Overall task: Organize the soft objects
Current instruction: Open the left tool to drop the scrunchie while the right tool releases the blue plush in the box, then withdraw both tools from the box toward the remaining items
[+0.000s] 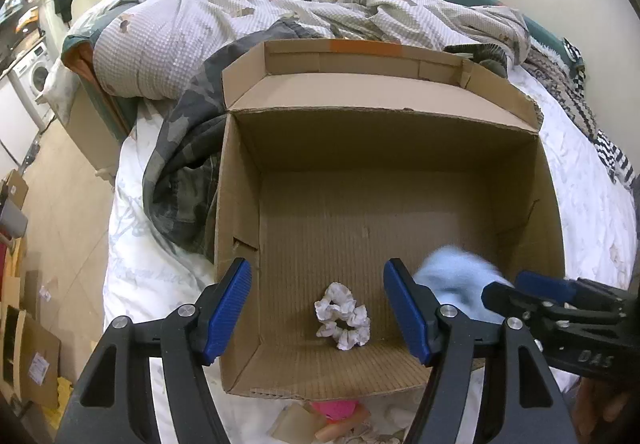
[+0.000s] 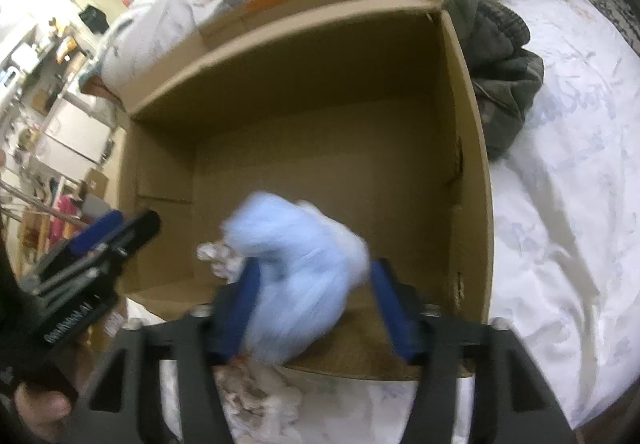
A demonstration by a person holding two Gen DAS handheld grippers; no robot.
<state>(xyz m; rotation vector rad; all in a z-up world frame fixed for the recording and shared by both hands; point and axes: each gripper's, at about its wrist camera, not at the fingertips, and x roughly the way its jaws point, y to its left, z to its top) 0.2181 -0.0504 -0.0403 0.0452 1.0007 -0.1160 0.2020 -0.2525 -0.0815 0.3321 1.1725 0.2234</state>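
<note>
Left gripper (image 1: 316, 308) I held spread wide and empty over cardboard box (image 1: 240, 172), white scrunchie (image 1: 343, 321) on its floor, right gripper (image 2: 314, 308), marked "DAS", blurred, fingers apart around pale-blue soft item (image 2: 296, 264), grasp unclear.

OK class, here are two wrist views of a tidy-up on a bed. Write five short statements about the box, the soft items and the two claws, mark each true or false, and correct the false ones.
1. A white scrunchie lies on the floor of the cardboard box. True.
2. The left claw grips the scrunchie. False: it is open and holds nothing.
3. The light blue soft item is between the right claw fingers. True.
4. The box stands on a wooden desk. False: it stands on the bed.
5. The box is packed full. False: most of its floor is bare.
</note>
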